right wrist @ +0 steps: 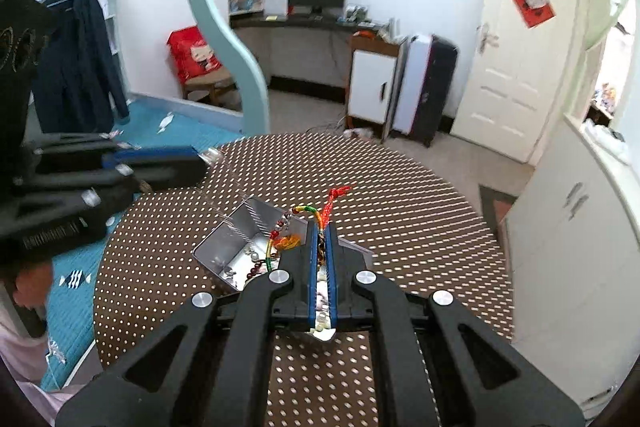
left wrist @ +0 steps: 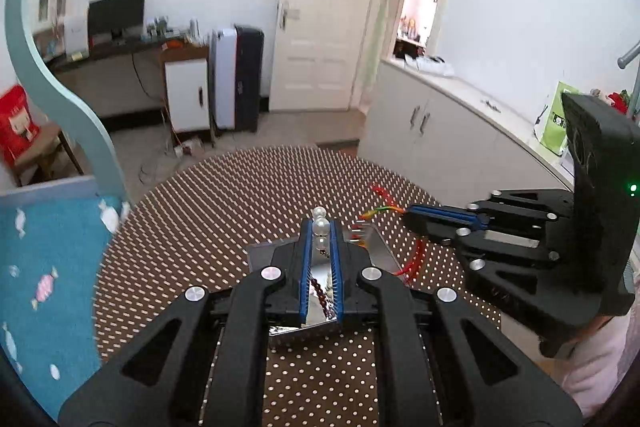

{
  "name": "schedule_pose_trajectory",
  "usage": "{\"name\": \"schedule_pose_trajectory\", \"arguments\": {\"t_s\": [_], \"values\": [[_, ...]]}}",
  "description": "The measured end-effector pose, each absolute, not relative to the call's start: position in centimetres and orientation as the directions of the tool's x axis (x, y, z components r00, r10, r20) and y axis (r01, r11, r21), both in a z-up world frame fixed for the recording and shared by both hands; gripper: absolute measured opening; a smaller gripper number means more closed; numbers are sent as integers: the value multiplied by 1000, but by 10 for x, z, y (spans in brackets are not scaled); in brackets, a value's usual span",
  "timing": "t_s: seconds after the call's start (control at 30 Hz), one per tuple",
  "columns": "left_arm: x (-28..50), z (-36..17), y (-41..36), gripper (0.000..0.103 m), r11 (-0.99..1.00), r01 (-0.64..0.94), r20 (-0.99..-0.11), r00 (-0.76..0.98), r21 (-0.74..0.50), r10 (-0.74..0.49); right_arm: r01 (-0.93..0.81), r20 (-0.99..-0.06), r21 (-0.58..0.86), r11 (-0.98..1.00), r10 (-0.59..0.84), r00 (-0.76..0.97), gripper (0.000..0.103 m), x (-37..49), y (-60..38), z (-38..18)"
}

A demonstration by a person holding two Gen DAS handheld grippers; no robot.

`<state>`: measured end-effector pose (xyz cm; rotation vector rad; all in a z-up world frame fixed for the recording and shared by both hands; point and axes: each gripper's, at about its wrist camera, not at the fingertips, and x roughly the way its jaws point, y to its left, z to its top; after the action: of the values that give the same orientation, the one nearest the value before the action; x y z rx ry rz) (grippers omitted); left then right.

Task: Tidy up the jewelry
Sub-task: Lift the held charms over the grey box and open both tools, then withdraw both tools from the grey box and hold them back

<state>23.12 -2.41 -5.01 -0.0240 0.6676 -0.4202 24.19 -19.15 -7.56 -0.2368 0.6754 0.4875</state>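
Observation:
My left gripper (left wrist: 321, 220) is shut on a strand of white pearls (left wrist: 322, 228), held above an open silver tin (left wrist: 382, 253). A dark red bead strand (left wrist: 320, 291) shows between the fingers, down in the tin. My right gripper (right wrist: 320, 227) is shut on a braided multicolour cord bracelet (right wrist: 308, 210) with a red tassel (right wrist: 338, 193); the cord trails into the tin (right wrist: 236, 241). The two grippers also see each other: the right gripper (left wrist: 407, 213) with its red cord (left wrist: 382, 193), and the left gripper (right wrist: 202, 163).
The tin stands on a round table with a brown polka-dot cloth (left wrist: 240, 211). More beads and small pieces (right wrist: 252, 259) lie inside the tin. A blue bed cover (left wrist: 48, 267) is to the left, and white cabinets (left wrist: 432, 131) to the right.

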Motion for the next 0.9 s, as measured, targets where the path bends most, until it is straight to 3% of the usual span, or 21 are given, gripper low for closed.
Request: {"name": "schedule_pose_trajectory", "arguments": {"t_s": [0.03,0.1,0.13,0.17,0.2,0.23,0.4,0.5,0.67,0.9], "values": [[236,-57,-25,9,917,369,-610,695,-152,-381,-501,-659,-55,864,346,668,4,248,-188,-82],[245,-69,-30,12,928,345,-648,676,-142,-350,-480,-679,-57,875,319,661,19,250,-186,-91],[249,-75,-31,20,935,326,-668,665,-142,-334,-457,-685,-60,888,296,665,39,252,-188,-95],[250,-79,-30,25,940,309,-677,662,-144,-321,-444,-682,-56,894,291,671,52,253,-189,-93],[250,-82,-31,37,945,294,-678,667,-142,-309,-433,-669,-36,901,300,680,55,249,-195,-89],[250,-81,-31,41,953,272,-676,678,-134,-289,-424,-660,-20,905,306,686,57,245,-199,-84],[219,-51,-36,41,976,200,-605,768,-86,-211,-327,-564,52,944,298,770,66,207,-225,-46],[187,-22,-42,55,979,196,-524,828,-61,-199,-303,-461,83,949,306,833,77,172,-232,-17],[141,11,-46,58,988,155,-439,886,-28,-151,-290,-325,29,957,283,902,88,118,-231,17],[102,25,-46,60,997,82,-389,918,9,-72,-277,-283,-15,961,261,923,94,90,-231,21]]}}
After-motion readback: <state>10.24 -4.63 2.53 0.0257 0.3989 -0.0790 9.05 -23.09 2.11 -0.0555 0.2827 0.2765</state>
